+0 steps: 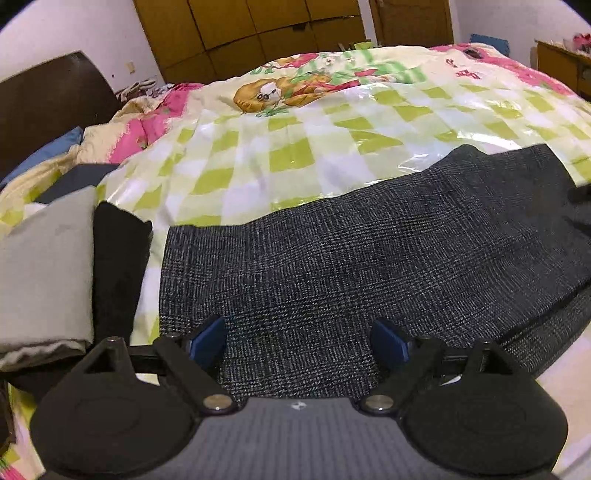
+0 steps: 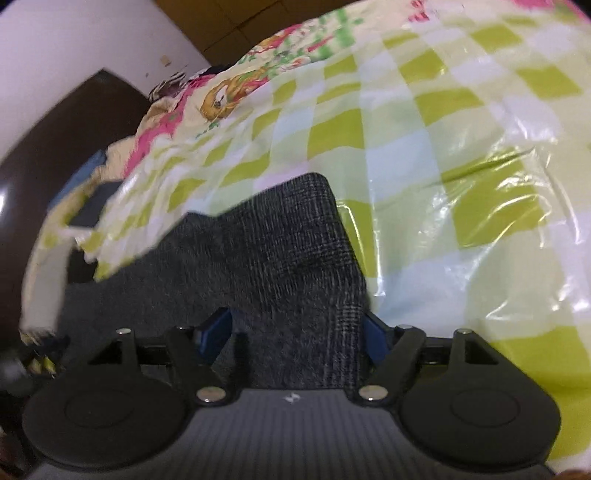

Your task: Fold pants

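Observation:
The dark grey checked pants (image 1: 369, 258) lie spread across the near part of the bed, one layer over another at the right. My left gripper (image 1: 298, 341) is open, its blue pads (image 1: 207, 343) just above the pants' near edge, holding nothing. In the right wrist view the pants (image 2: 280, 266) lie under and ahead of my right gripper (image 2: 295, 341), which is open with its blue fingertips (image 2: 373, 341) on either side of a strip of the fabric. The view is blurred.
The bed has a shiny green-and-white checked cover (image 1: 295, 147). A folded grey garment (image 1: 44, 266) and a black one (image 1: 118, 266) lie at the left of the pants. A dark headboard (image 1: 48, 99) stands at the far left, wooden wardrobes (image 1: 251, 33) behind.

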`<control>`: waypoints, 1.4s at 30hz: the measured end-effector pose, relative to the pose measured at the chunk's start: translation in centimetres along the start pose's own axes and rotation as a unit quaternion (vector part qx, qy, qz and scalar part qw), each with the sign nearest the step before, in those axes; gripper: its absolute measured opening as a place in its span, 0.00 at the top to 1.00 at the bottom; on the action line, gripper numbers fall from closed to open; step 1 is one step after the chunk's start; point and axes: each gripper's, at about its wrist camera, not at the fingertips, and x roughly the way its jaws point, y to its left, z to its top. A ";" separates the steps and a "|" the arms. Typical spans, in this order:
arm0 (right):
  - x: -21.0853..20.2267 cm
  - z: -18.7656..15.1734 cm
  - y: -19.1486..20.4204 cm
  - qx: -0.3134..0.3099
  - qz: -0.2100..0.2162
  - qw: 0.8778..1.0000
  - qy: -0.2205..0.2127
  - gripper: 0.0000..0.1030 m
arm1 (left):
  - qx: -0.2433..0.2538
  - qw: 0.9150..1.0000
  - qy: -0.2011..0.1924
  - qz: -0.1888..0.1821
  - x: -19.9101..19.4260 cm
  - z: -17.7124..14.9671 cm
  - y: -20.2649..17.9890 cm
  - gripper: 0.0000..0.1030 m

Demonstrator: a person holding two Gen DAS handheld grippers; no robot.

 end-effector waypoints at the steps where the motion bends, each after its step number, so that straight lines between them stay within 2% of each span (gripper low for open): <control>1: -0.5 0.1 -0.1 0.007 0.010 1.000 -0.004 0.40 | 0.007 1.000 -0.002 0.002 -0.1 0.0 -0.2 0.04; 4: -2.1 0.0 -1.1 0.032 0.047 0.998 -0.019 0.61 | 0.007 1.000 -0.019 -0.002 -0.7 0.0 -0.6 0.04; 5: -2.1 -0.1 -1.8 0.049 0.059 0.997 -0.015 0.61 | 0.005 1.000 -0.029 -0.010 -0.9 0.1 -0.6 0.04; 7: -0.3 0.0 -3.2 0.077 0.071 0.994 0.019 0.59 | 0.006 0.999 -0.043 -0.018 -0.9 0.6 -1.1 0.04; 9: 2.0 -0.4 -3.6 0.108 0.102 0.988 0.049 0.59 | 0.017 0.999 -0.036 -0.016 -0.1 1.3 -1.8 0.04; 11: 3.2 -0.8 -2.6 0.117 0.126 0.984 0.045 0.62 | 0.030 0.999 -0.025 -0.009 0.9 1.6 -2.5 0.04; 13: 3.1 -0.6 -2.1 0.128 0.136 0.982 0.033 0.85 | 0.045 0.999 -0.020 0.006 1.2 1.7 -3.2 0.04; 15: 1.6 -0.7 -3.2 0.171 0.176 0.969 0.004 0.87 | 0.045 0.999 -0.013 0.010 1.0 2.0 -3.7 0.04; 18: -1.8 -0.8 -4.3 0.179 0.189 0.965 -0.027 0.89 | 0.048 0.998 -0.005 -0.035 0.8 2.6 -5.3 0.04; 22: -5.5 -1.6 -5.8 0.176 0.160 0.971 -0.030 0.90 | 0.067 0.993 -0.007 -0.095 1.2 2.7 -10.6 0.04; 25: -7.4 -1.9 -6.7 0.184 0.132 0.973 -0.040 0.90 | 0.055 0.988 -0.015 -0.141 1.2 3.5 -13.5 0.04; 28: -8.2 -1.4 -6.7 0.182 0.117 0.975 -0.049 0.90 | 0.069 0.985 -0.022 -0.157 1.1 3.9 -14.8 0.04; 31: -7.5 -0.9 -6.0 0.169 0.095 0.981 -0.032 0.86 | 0.062 0.984 -0.027 -0.167 0.7 4.2 -14.0 0.04; 33: -6.3 -0.9 -5.2 0.149 0.072 0.986 -0.012 0.83 | 0.044 0.985 -0.041 -0.159 -0.1 4.0 -12.5 0.04; 34: -5.9 -1.0 -5.0 0.139 0.060 0.988 -0.002 0.72 | 0.035 0.986 -0.052 -0.152 -0.6 3.8 -11.4 0.04; 36: -4.6 -1.4 -4.5 0.133 0.037 0.990 0.012 0.62 | 0.034 0.989 -0.074 -0.125 -1.4 3.2 -10.0 0.04; 38: -4.2 -1.6 -3.9 0.143 0.024 0.989 0.013 0.82 | 0.045 0.993 -0.080 -0.081 -1.2 2.4 -9.0 0.04; 39: -4.5 -1.4 -3.6 0.157 0.038 0.987 0.002 0.86 | 0.045 0.994 -0.082 -0.057 -1.0 1.8 -8.4 0.04; 40: -5.3 -1.0 -2.9 0.166 0.050 0.985 -0.013 0.86 | 0.037 0.995 -0.078 -0.049 -0.9 1.1 -7.5 0.04; 42: -6.6 0.2 -0.3 0.155 0.066 0.985 -0.029 0.86 | 0.021 0.996 -0.056 -0.063 -0.3 -0.2 -6.4 0.04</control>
